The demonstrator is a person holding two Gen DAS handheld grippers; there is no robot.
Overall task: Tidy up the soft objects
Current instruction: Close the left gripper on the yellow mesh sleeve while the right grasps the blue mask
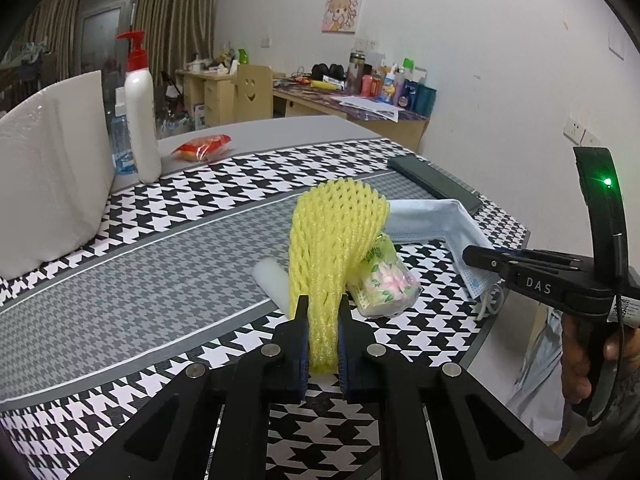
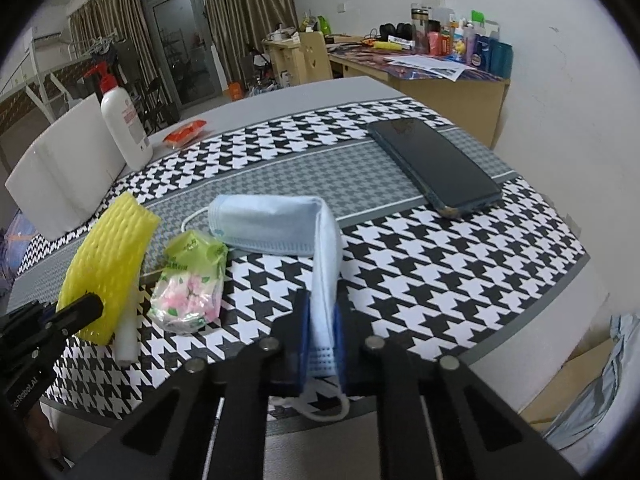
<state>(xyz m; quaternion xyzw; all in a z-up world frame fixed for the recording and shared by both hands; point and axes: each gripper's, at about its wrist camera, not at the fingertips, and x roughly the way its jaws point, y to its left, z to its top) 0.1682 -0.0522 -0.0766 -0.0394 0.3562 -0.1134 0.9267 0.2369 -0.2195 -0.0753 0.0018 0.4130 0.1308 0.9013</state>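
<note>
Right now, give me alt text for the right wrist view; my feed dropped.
The right gripper is shut on one end of a blue face mask lying bent on the houndstooth tablecloth. Left of it sit a tissue pack and yellow foam net; a dark phone lies beyond.

"DAS" is printed on the right hand-held gripper [image 1: 478,258].

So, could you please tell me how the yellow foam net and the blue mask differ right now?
The foam net is bright yellow open mesh; the mask is pale blue pleated fabric with ear loops. The net is held by the left gripper, the mask by the right gripper. The net arches up; the mask's far part lies on the table. Both are soft and pinched at one end.
</note>
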